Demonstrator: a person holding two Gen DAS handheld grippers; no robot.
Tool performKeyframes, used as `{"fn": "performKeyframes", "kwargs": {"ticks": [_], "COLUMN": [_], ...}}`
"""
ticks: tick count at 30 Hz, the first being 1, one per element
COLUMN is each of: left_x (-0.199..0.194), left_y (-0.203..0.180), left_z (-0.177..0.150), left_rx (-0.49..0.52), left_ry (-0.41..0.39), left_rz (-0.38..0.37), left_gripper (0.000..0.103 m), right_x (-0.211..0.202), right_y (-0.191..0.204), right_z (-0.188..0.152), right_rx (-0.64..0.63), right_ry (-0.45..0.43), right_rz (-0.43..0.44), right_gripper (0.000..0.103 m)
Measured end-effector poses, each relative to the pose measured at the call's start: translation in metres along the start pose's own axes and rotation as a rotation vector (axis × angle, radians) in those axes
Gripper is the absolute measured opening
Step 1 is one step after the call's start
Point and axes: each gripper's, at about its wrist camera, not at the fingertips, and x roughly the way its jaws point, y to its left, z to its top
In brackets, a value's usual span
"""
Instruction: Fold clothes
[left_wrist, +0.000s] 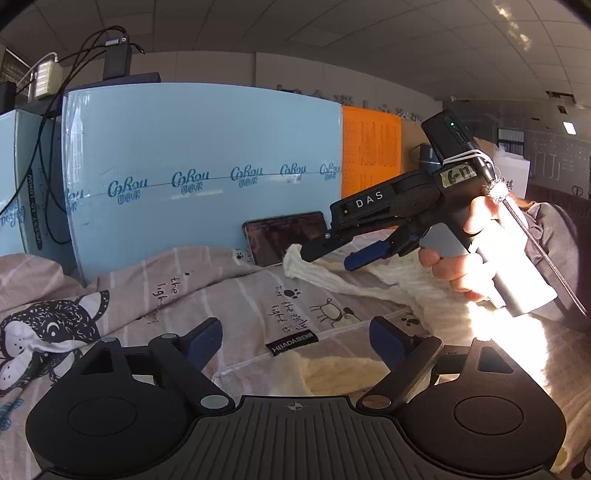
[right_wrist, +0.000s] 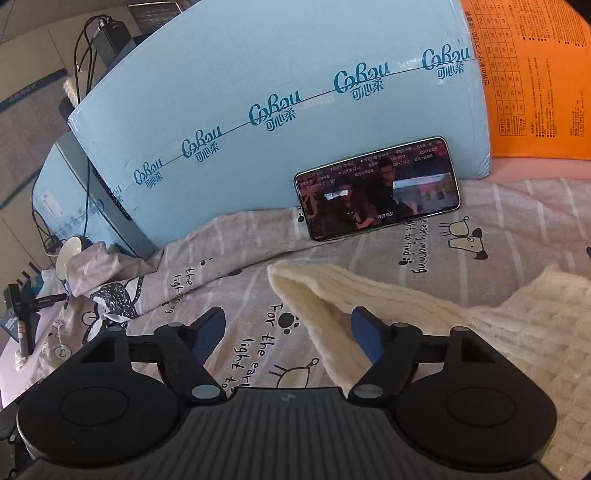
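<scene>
Ahead of the right tool (right_wrist: 288, 336), the blue carton (right_wrist: 280, 110) walls off the far side, with a phone (right_wrist: 376, 188) leaning against its foot. Open bedsheet (right_wrist: 236, 295) lies to its left; the cream sweater (right_wrist: 480, 325) fills the right. Beyond the left tool (left_wrist: 295, 339), the sheet is bare up to the carton.

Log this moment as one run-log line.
left gripper: open, empty | right gripper: open, over sweater sleeve | sweater: unfolded
</scene>
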Motion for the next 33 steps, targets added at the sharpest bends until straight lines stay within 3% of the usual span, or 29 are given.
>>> {"fn": "performKeyframes", "kwargs": {"ticks": [3, 6, 14, 20, 25, 29, 33], "left_x": [-0.001, -0.001, 0.006, 0.007, 0.001, -0.011, -0.028], "left_y": [0.004, 0.010, 0.020, 0.021, 0.018, 0.018, 0.019], "left_z": [-0.001, 0.000, -0.003, -0.004, -0.004, -0.002, -0.008], "left_rx": [-0.032, -0.092, -0.223, -0.257, -0.308, -0.433, -0.616], "left_ry": [0.006, 0.022, 0.102, 0.127, 0.095, 0.079, 0.061], "left_rz": [-0.008, -0.078, -0.146, -0.150, -0.158, -0.137, -0.142], "left_gripper": [0.090, 0.090, 0.090, 0.090, 0.090, 0.090, 0.091], "right_x": [-0.017, -0.046, -0.152, -0.212, -0.242, -0.245, -0.245], "right_y": [0.003, 0.005, 0.007, -0.003, -0.017, -0.033, -0.033], "right_z": [-0.003, -0.009, -0.047, -0.094, -0.147, -0.176, -0.192], "right_rx": [0.001, -0.001, 0.008, 0.090, 0.156, 0.178, 0.103], "right_ry": [-0.012, -0.048, -0.248, -0.408, -0.529, -0.482, -0.452], "right_rz": [-0.005, -0.002, -0.078, -0.166, -0.267, -0.333, -0.380], "right_gripper": [0.077, 0.081, 0.088, 0.095, 0.103, 0.103, 0.103]}}
